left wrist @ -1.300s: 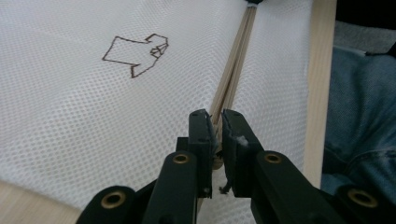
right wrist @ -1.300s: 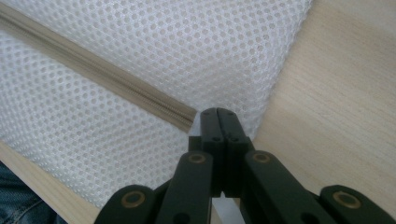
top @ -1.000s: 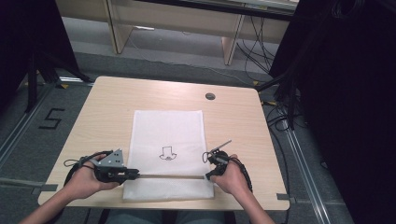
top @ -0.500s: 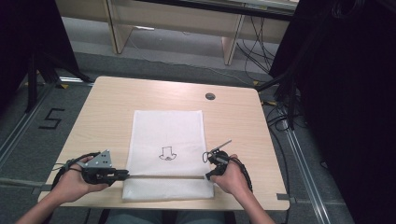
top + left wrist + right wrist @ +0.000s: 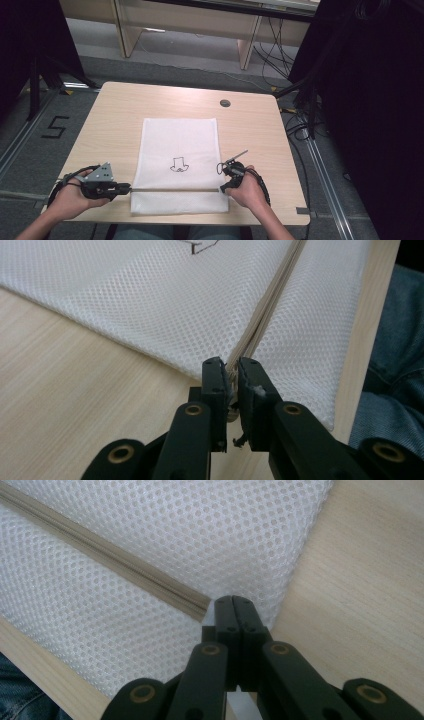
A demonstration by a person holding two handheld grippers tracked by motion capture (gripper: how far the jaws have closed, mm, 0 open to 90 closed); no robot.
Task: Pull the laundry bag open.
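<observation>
A white mesh bag (image 5: 180,145) lies flat on the wooden table (image 5: 115,115), with a small black drawing (image 5: 179,165) at its middle. A beige zipper (image 5: 175,190) runs across it near the front edge. My left gripper (image 5: 129,188) is at the bag's left edge, and the left gripper view has its jaws (image 5: 233,365) pinched on the beige pull at the end of the zipper (image 5: 270,300). My right gripper (image 5: 223,189) is at the right edge. Its jaws (image 5: 232,600) are shut on the mesh (image 5: 200,525) just past the zipper's end (image 5: 200,607).
A round cable hole (image 5: 225,103) sits in the tabletop at the back right. Bare wood lies on either side of the bag. The table's front edge is close behind both hands, with the person's jeans (image 5: 395,340) below it. Cables trail on the floor at the right.
My left gripper has slid left along the zipper line, from over the bag's left part to its left edge. The right gripper and the bag have stayed put.
</observation>
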